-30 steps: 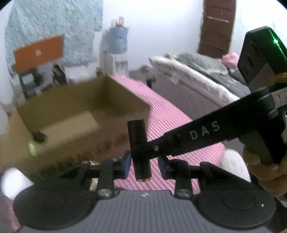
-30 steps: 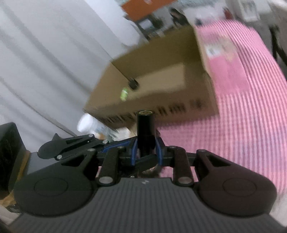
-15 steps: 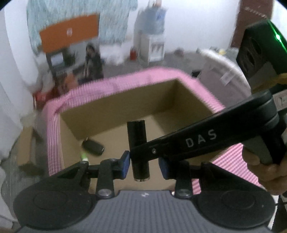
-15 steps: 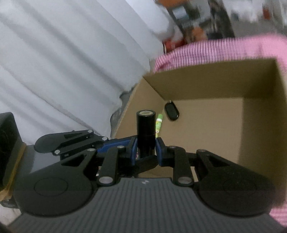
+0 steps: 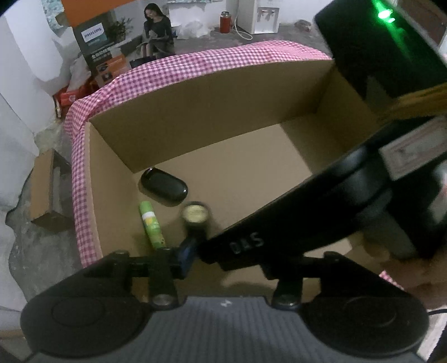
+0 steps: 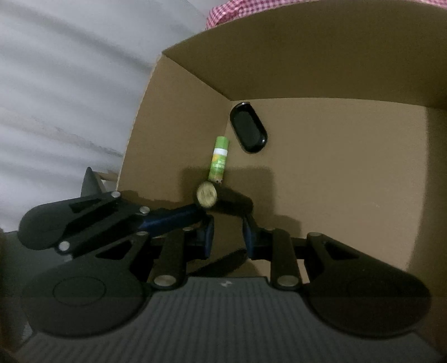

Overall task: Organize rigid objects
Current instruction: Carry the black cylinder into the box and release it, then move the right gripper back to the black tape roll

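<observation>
An open cardboard box (image 5: 223,106) (image 6: 307,55) fills both views. On its floor lie a black key fob (image 5: 163,187) (image 6: 248,131) and a green tube (image 5: 152,226) (image 6: 219,159). A black cylinder (image 5: 194,216) (image 6: 206,194) with a yellowish end sits tilted and blurred beside the tube, just past both sets of fingertips. My left gripper (image 5: 226,262) is opening, with nothing between its pads. My right gripper (image 6: 227,234) shows a narrow empty gap. The cylinder lies crosswise beyond its tips. One of the right gripper's fingers (image 5: 245,243) crosses the left wrist view and hides my left gripper's right pad.
The box stands on a pink checked cloth (image 5: 195,64). Beyond it on the floor are a printed carton (image 5: 97,42), a red flask (image 5: 224,18) and a cardboard scrap (image 5: 44,190). A white curtain (image 6: 69,83) hangs left of the box. A hand (image 5: 419,279) holds the right gripper.
Both grippers swung over the box and tipped downward. The black cylinder, gripped upright by both before, has left the jaws and tilts loose inside the box. The left jaws have widened.
</observation>
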Tool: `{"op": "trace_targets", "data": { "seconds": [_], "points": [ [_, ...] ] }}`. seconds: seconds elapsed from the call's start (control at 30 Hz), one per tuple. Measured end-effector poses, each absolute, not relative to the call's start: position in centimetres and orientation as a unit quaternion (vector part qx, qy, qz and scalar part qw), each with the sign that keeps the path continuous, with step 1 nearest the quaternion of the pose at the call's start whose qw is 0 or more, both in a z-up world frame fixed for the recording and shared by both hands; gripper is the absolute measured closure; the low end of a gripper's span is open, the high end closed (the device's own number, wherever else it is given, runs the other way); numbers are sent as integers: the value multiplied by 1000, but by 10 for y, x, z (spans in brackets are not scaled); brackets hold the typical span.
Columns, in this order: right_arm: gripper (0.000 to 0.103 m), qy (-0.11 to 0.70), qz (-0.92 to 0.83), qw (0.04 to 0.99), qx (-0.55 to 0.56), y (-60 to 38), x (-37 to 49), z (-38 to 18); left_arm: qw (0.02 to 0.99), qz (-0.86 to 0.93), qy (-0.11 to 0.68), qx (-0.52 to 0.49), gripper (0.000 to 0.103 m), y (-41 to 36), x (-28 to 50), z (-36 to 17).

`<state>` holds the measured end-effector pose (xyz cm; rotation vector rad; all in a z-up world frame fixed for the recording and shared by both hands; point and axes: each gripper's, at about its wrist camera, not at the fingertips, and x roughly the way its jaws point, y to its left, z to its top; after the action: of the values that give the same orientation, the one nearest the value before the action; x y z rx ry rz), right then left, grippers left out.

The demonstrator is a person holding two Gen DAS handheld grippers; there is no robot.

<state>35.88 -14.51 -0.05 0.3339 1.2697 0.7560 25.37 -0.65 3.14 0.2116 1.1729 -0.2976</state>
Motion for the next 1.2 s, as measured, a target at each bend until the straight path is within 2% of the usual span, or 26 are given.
{"op": "trace_targets", "data": {
  "seconds": [0.37, 0.7, 0.83, 0.93, 1.0, 1.2],
  "points": [
    [76, 558, 342, 735, 180, -159, 348, 7, 837, -142, 521, 89, 38, -5, 238, 56],
    [72, 517, 337, 762, 195, -187, 324, 29, 855, -146, 491, 79, 35, -3, 219, 79],
    [67, 487, 340, 780, 197, -203, 306, 43, 869, -149, 466, 75, 33, -2, 205, 91],
    [58, 456, 342, 799, 193, -218, 286, 56, 882, -158, 437, 72, 29, -2, 189, 104],
    [56, 433, 342, 812, 190, -230, 268, 63, 890, -170, 418, 68, 24, -3, 176, 112],
    [53, 360, 339, 846, 201, -274, 196, 74, 900, -214, 374, 63, 22, -14, 133, 125]
  ]
}}
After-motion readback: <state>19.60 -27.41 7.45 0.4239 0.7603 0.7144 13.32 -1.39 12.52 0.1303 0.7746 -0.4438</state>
